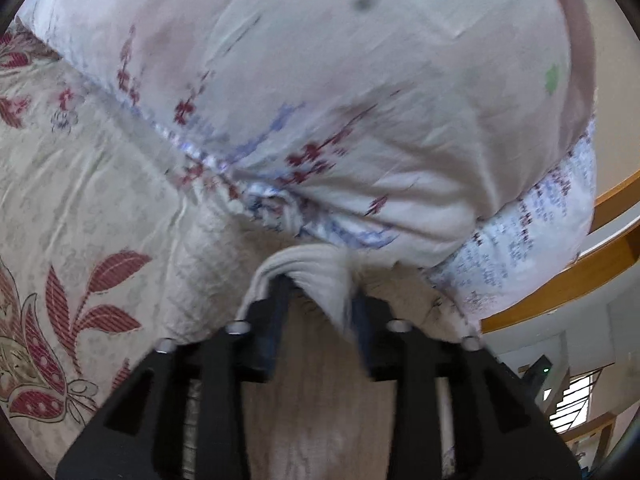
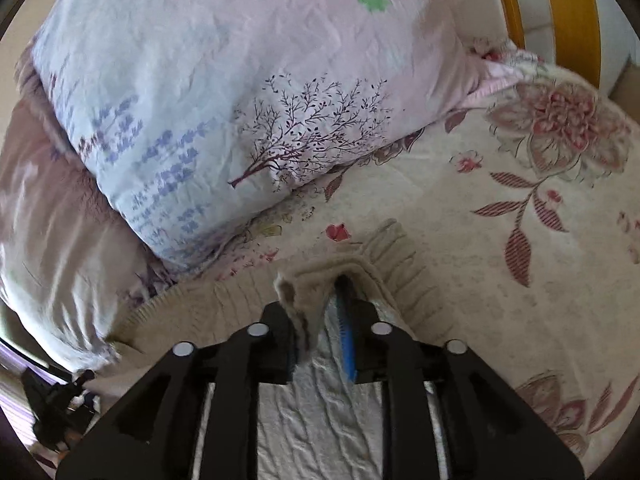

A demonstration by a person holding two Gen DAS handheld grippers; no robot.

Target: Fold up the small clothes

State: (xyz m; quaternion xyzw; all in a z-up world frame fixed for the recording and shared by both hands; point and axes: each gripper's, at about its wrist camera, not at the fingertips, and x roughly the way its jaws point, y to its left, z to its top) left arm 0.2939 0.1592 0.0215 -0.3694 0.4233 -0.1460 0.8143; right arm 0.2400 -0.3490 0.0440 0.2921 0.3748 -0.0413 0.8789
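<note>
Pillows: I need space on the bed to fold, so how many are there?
1 that shows: the printed pillow lies on the floral bedspread just beyond the knit garment. Others may be out of frame.

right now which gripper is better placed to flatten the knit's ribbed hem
Probably the right gripper: the ribbed hem lies on the bedsheet just ahead of it. The left gripper sits crowded against the pillow.

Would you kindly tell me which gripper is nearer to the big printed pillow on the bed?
Left. The left gripper is close up against the lower edge of the pillow. The right gripper has a strip of bare bedsheet between it and the pillow.
</note>
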